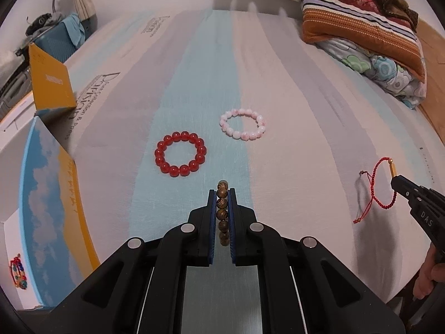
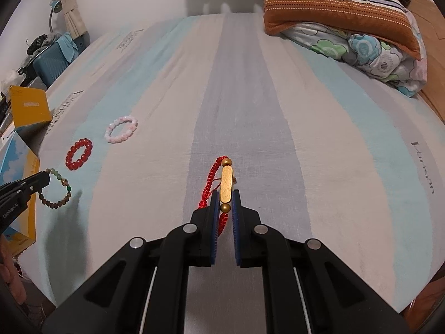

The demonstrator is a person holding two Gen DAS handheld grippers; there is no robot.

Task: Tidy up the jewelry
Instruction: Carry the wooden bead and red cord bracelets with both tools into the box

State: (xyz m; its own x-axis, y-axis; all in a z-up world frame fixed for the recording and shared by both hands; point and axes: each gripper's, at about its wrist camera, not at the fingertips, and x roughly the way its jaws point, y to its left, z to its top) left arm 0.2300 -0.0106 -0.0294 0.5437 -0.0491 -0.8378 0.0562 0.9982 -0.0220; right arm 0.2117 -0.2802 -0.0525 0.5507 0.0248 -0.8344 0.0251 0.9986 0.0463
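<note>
My left gripper is shut on a brown wooden bead bracelet and holds it above the bed; it also shows in the right wrist view, hanging from the left gripper. My right gripper is shut on a red cord bracelet with a gold bar; the cord hangs down in the left wrist view from the right gripper. A red bead bracelet and a pink-white bead bracelet lie flat on the striped sheet.
An open box with a blue sky-print inside and yellow lid stands at the bed's left edge, a colourful bracelet in it. Pillows and a folded quilt are piled at the far right. The striped sheet spreads ahead.
</note>
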